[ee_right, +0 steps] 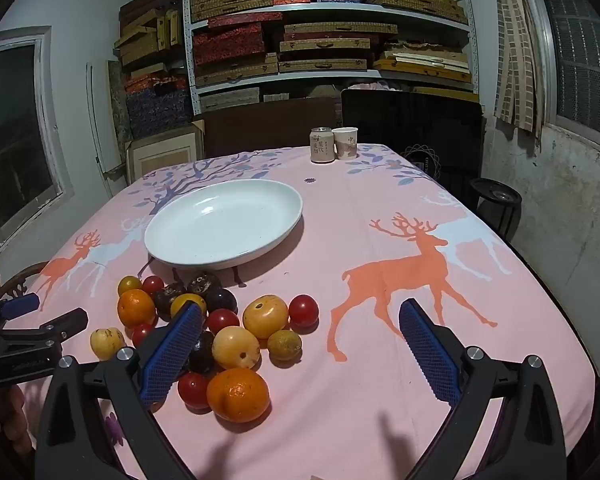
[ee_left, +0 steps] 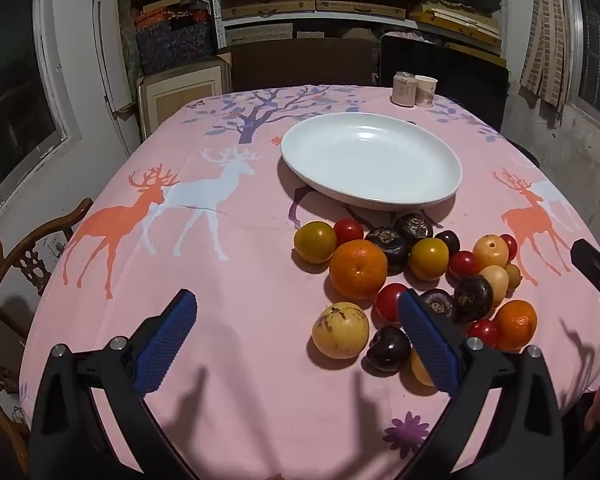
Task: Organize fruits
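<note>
Right now both grippers hang above the counter [ee_left: 240,380], which wears a pink cloth printed with deer and a tree, and neither holds anything. The left gripper [ee_left: 298,338] has its jaws spread wide; between them lies only bare cloth, and the pile of fruit sits beyond and around its right blue pad [ee_left: 428,344], which covers part of the heap. A pale yellow fruit [ee_left: 340,330] lies just inside that pad, and a dark round fruit [ee_left: 388,348] rests right against it. Farther ahead, a large orange [ee_left: 358,268] sits near the middle of the pile, with red tomatoes [ee_left: 348,231], yellow-green fruits and dark brown ones packed touching around it.

The right gripper [ee_right: 300,344] also has its jaws fully apart. Its left blue pad [ee_right: 172,354] overlaps the heap, while another orange [ee_right: 238,394] and a red tomato [ee_right: 193,389] lie just inside that pad. A yellow fruit [ee_right: 265,316] sits ahead between the jaws, toward the left side; the rest of the gap shows the orange deer print.

Straight beyond the fruit in both views stands a white plate [ee_left: 420,196], empty, its near rim close to the pile. At the far edge of the counter a can [ee_right: 322,145] and a paper cup [ee_right: 346,143] stand side by side.
</note>
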Available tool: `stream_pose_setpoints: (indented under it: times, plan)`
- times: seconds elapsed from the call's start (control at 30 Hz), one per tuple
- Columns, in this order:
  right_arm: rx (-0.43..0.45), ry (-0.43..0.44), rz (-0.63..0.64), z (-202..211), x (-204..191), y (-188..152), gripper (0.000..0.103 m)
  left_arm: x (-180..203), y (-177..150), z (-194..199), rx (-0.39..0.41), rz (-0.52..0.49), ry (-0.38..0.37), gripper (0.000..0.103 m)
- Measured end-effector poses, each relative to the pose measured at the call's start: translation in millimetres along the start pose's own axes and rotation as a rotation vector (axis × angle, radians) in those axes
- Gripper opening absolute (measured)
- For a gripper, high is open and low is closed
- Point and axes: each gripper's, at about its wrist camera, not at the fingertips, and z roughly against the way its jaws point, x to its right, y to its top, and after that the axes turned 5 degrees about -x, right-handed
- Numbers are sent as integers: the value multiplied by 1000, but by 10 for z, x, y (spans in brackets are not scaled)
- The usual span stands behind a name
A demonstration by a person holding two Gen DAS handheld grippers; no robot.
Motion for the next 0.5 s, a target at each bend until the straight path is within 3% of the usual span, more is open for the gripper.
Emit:
stream_pose_setpoints:
  times: [0.5]
  plan:
    - [-5, -2, 20, 1, -52, -26, 99, 6, -51, -53, -15, -10, 10, 99]
